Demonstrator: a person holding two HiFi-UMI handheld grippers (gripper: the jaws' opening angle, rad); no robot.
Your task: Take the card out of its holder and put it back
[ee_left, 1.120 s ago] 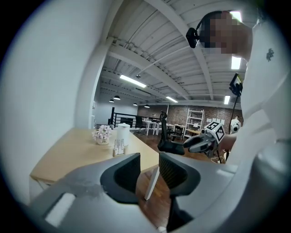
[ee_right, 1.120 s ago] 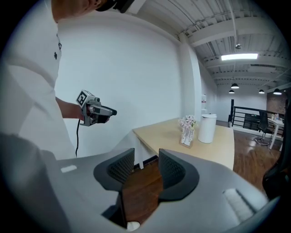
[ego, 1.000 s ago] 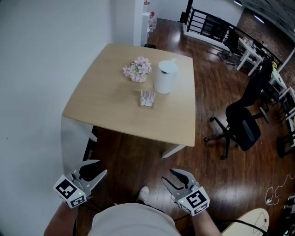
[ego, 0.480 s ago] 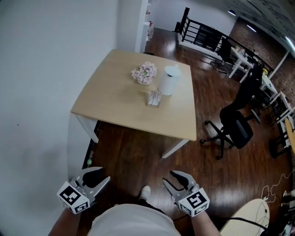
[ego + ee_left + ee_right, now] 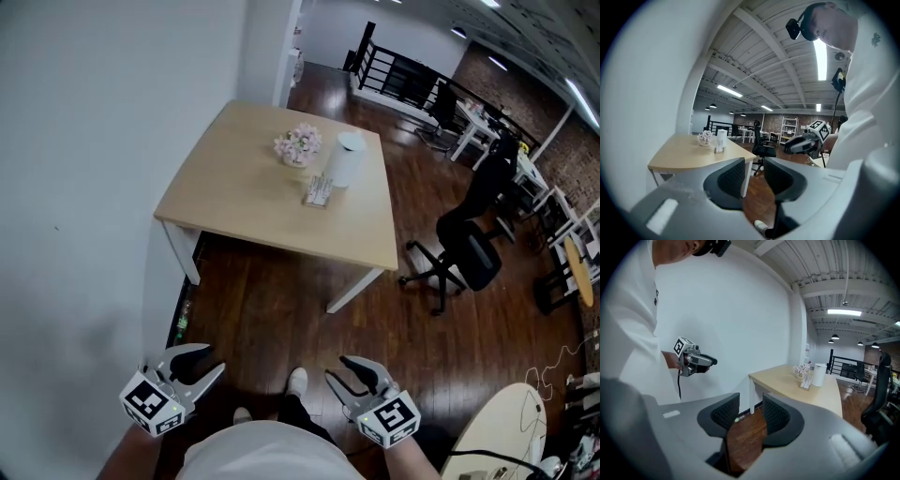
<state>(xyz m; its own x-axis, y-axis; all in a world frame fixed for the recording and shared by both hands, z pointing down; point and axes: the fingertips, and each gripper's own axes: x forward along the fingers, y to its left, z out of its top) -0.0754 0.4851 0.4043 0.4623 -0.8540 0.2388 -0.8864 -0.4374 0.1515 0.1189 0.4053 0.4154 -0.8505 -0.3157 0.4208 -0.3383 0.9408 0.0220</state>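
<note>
Head view shows the left gripper and the right gripper held low by the person's body over the wooden floor, each with jaws spread and nothing between them. The card holder, too small to make out in detail, stands well apart from both on the desk, just beside a white cylinder and near pink flowers.
</note>
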